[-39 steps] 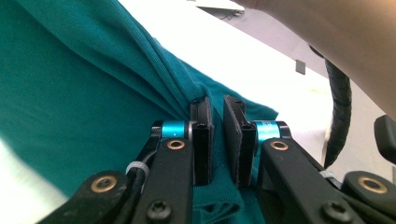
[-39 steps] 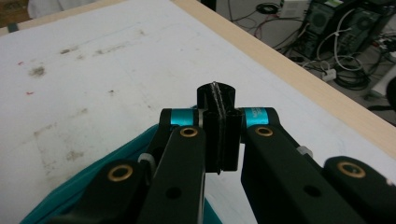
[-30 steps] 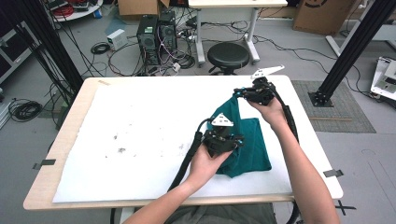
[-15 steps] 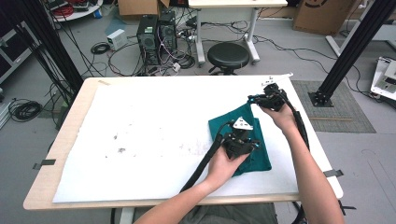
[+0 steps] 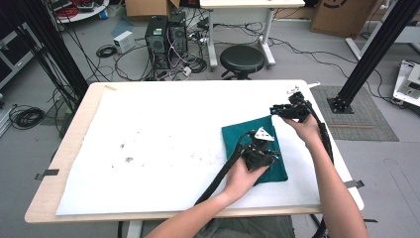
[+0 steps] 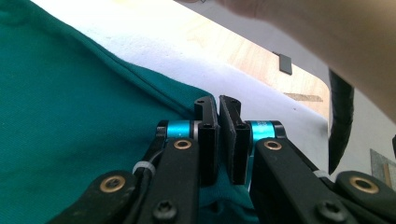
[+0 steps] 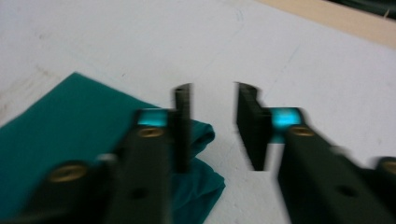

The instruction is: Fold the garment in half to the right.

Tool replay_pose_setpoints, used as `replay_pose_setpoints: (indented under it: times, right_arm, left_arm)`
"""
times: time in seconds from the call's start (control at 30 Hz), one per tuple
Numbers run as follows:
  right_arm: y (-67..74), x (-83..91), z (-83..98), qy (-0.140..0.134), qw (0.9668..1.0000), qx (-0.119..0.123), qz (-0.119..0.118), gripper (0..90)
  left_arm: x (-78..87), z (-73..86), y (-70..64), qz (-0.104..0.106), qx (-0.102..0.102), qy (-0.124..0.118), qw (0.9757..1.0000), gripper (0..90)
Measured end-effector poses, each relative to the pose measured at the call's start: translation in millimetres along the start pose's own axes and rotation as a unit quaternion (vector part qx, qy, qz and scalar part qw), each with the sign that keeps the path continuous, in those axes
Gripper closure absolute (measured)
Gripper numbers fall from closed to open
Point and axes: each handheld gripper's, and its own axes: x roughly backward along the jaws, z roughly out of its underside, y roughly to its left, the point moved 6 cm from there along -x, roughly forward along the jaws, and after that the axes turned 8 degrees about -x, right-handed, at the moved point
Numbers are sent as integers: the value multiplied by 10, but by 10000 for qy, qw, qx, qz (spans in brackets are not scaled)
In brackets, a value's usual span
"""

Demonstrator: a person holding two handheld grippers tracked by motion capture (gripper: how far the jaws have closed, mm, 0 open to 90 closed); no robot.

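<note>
Green cloth point(image 5: 251, 146) folded on white sheet point(image 5: 148, 144); we see left gripper point(image 6: 218, 105) pinching cloth's near edge, jaws together; right gripper point(image 7: 212, 114) at cloth's far corner, jaws just opened, apparently nothing between (blurred)

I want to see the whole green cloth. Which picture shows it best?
The high view: the folded green cloth lies whole on the white table cover. The left gripper view shows a close stretch of cloth and its edge; the right gripper view shows one blurry, rumpled corner.
</note>
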Motion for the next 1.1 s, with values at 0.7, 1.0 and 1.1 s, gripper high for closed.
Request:
replay_pose_setpoints:
  times: [0.7,1.0,1.1]
  right_arm:
    - [-15,-38,168,574,9968,265,495,880]
    - [-3,53,254,342,9956,231,847,708]
    - [120,182,272,2,9973,281,684,696]
  left_arm:
    - [-179,-9,-135,170,-63,209,9996,790]
    - [287,-57,-179,202,-462,-184,9986,459]
    - [613,38,-60,-85,-594,-333,9976,448]
